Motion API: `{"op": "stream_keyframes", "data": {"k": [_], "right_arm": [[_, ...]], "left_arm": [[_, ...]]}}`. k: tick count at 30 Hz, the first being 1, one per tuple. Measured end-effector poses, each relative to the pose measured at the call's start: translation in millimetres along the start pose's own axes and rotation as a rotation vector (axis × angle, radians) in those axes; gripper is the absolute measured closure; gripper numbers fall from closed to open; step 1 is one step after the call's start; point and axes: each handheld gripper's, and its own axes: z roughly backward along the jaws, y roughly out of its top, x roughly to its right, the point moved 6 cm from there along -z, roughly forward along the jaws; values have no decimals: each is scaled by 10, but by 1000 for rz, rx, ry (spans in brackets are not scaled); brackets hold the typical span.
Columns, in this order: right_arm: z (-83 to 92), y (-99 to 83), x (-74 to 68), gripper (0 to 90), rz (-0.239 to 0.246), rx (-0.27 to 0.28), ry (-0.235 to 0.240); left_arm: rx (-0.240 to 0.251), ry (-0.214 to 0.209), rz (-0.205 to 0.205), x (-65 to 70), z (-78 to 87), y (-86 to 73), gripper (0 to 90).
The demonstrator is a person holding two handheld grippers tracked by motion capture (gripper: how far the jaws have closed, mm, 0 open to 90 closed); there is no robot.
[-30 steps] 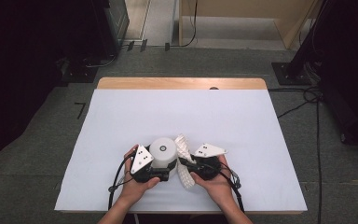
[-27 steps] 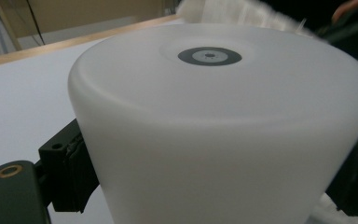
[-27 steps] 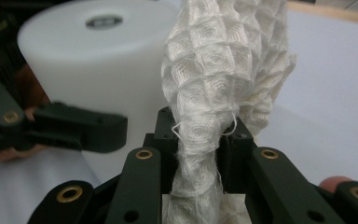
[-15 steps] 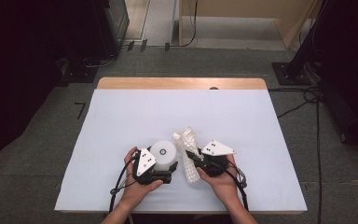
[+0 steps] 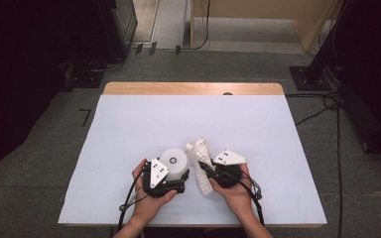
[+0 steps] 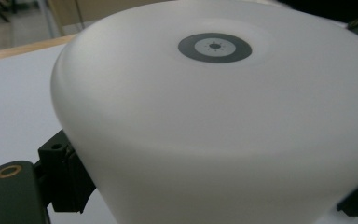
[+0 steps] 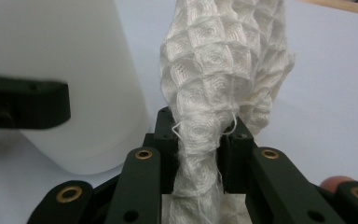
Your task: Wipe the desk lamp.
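A white round container with a grey ring mark on its top stands on the white table cover, near the front. My left gripper is shut on its wall, one black jaw on each side. Just to its right, my right gripper is shut on a white waffle-weave cloth. The cloth is bunched between the jaws; one end rises past them and the other hangs toward the person. In the right gripper view, the container and a left-gripper jaw stand close on the left.
The white cover spreads wide behind and to both sides of the hands. A wooden table edge shows at the back. Cables trail from both grippers toward the front edge. Dark equipment and floor cables surround the table.
My right gripper with the cloth has shifted slightly to the right, away from the container, and the cloth's upper end now stands more upright. The left gripper and container have hardly moved.
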Motion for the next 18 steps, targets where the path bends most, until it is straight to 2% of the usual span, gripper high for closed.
{"op": "stream_keyframes", "data": {"k": [1, 3, 4, 6, 7, 9, 11, 15, 18], "right_arm": [[-15, 1, -39, 723, -4, -1, 12], [-43, 9, -129, 723, -12, 2, 52], [-52, 18, -176, 724, -6, 7, 65], [-54, 34, -242, 724, 21, 7, 59], [-46, 47, -247, 724, 26, 15, 57], [3, 81, -240, 725, -5, 33, 75], [70, 139, -231, 725, -13, 57, 80], [206, 272, -244, 725, -3, 117, 75], [233, 302, -261, 725, 11, 135, 80]], "left_arm": [[18, -23, 4, -6, 25, 30, 84], [39, -58, -12, -7, 63, 72, 84], [41, -66, -31, 7, 71, 80, 84], [35, -69, -52, 16, 65, 74, 84], [31, -76, -55, 17, 58, 65, 84], [18, -86, -59, 28, 33, 44, 84], [4, -90, -72, 46, 5, 21, 84], [-16, -100, -83, 58, -22, -14, 84], [-3, -101, -79, 40, 0, 9, 84]]}}
